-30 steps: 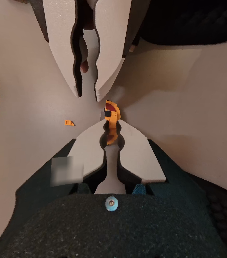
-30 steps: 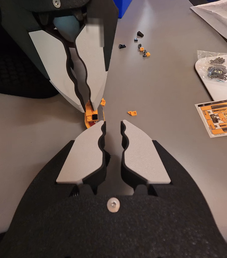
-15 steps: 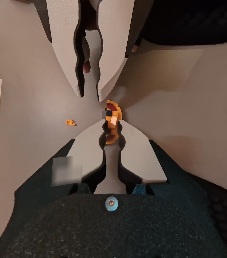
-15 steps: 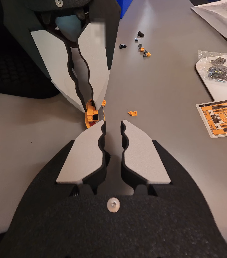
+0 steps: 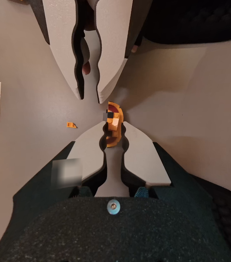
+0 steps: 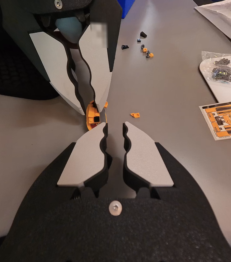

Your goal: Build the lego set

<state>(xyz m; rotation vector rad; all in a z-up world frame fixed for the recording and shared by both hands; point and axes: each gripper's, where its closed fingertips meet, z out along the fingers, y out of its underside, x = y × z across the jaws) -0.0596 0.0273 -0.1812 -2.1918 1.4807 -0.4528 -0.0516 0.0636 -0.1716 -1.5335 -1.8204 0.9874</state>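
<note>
The left gripper (image 5: 113, 124) is closed on a small orange lego assembly (image 5: 114, 123), which sits pinched between its fingertips just above the grey table (image 5: 183, 107). The assembly shows an orange curved rim, dark red inner pieces, one black stud-sized block and a grey side plate; a small orange sloped piece sits on top, close to the fingertips. The right gripper (image 6: 115, 123) hangs opposite with its jaws narrowly apart and nothing between them; its left fingertip stands just beside the assembly, and the pictures do not settle whether it touches. Judged from these views, the build is at an early stage: only this small sub-assembly exists, and most parts lie unused. One loose orange wedge (image 6: 135, 114) lies on the table near the right gripper, and another small orange piece (image 6: 106, 104) shows just behind the left gripper's tip. Farther off is a scatter of black, grey and orange small parts (image 6: 146, 48). To the right lie a sticker sheet (image 6: 225, 120) in orange and black, not yet applied, and a sealed clear bag of dark parts (image 6: 222, 70) resting on a white tray (image 6: 225, 93). A crumpled white bag (image 6: 225, 14) sits at the far right corner. Nothing blocks the space between the two grippers; the risk is the assembly's small size, which leaves little room for a second grip.
</note>
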